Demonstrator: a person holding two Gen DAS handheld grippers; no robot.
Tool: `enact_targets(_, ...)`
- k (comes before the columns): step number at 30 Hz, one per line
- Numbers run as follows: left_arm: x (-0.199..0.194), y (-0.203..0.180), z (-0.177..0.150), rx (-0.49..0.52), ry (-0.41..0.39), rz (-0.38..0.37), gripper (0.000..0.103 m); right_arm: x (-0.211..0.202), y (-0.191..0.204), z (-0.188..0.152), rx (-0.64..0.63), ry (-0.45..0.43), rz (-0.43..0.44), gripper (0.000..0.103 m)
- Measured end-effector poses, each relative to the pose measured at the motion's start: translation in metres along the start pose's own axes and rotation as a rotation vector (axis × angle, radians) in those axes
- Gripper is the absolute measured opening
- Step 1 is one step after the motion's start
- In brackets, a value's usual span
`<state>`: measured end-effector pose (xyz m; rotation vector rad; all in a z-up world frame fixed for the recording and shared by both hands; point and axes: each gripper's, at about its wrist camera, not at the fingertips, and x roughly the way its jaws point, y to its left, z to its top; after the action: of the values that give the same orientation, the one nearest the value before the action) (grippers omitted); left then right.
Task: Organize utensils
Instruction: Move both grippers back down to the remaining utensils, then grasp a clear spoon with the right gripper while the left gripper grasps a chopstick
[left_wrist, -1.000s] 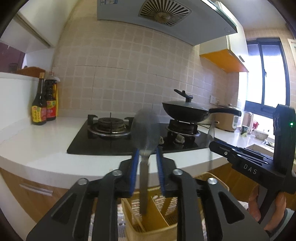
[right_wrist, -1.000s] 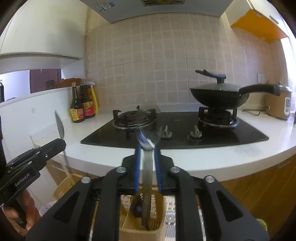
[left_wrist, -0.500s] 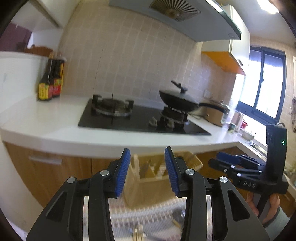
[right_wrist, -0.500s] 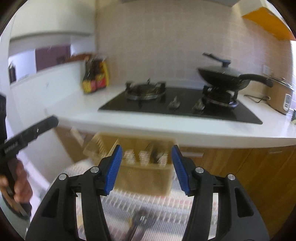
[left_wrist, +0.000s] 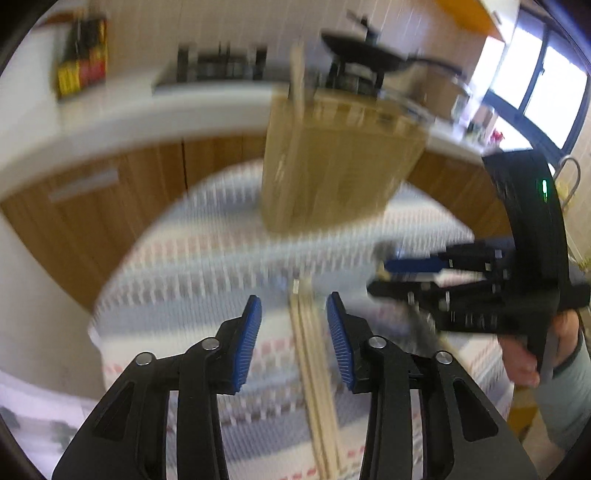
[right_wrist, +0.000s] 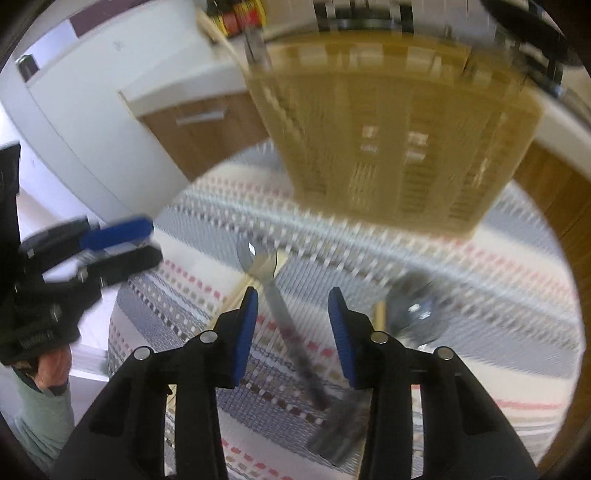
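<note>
Both views are blurred by motion. A tan slotted utensil holder (left_wrist: 332, 162) (right_wrist: 399, 140) stands on a striped cloth (left_wrist: 207, 258). My left gripper (left_wrist: 293, 332) is open and empty above wooden chopsticks (left_wrist: 314, 373) lying on the cloth. My right gripper (right_wrist: 293, 328) is open and empty above a metal spoon (right_wrist: 273, 288); a second spoon (right_wrist: 410, 310) lies to its right. Each gripper shows in the other's view, the right one (left_wrist: 413, 277) and the left one (right_wrist: 122, 243).
The cloth covers a small table in front of wooden cabinets (left_wrist: 110, 192) under a white counter. On the counter are sauce bottles (left_wrist: 81, 62), a stove and a black pan (left_wrist: 362, 40). A window (left_wrist: 546, 92) is at the right.
One second ago each gripper held a utensil over the holder. Both have since opened, released them, and dropped down toward the cloth, now hovering over the chopsticks and spoon.
</note>
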<state>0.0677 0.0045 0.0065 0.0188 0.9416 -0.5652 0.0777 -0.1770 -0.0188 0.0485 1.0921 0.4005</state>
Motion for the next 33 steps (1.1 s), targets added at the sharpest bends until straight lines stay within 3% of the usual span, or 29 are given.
enact_targets(4, 0.02, 0.011, -0.019, 0.002, 0.073, -0.031, 0.029, 0.017, 0.008, -0.006, -0.016, 0.004, -0.002, 0.035)
enact_targets(10, 0.036, 0.01, -0.028, 0.029, 0.109, -0.05, 0.027, 0.03, 0.02, -0.005, -0.069, 0.03, -0.059, 0.033)
enact_targets(18, 0.05, -0.005, -0.031, 0.091, 0.148, 0.025, 0.02, 0.049, 0.024, -0.012, -0.098, 0.033, -0.111, 0.03)
enact_targets(22, 0.049, -0.008, -0.032, 0.093, 0.149, 0.035, 0.02, 0.051, 0.03, -0.014, -0.135, 0.029, -0.15, 0.012)
enact_targets(29, 0.058, -0.021, -0.025, 0.119, 0.159, 0.117, 0.021, 0.037, 0.015, -0.015, -0.077, 0.021, -0.118, 0.01)
enact_targets(33, 0.061, -0.016, -0.021, 0.06, 0.168, 0.108, 0.017, 0.022, -0.002, -0.016, 0.001, 0.017, -0.061, 0.01)
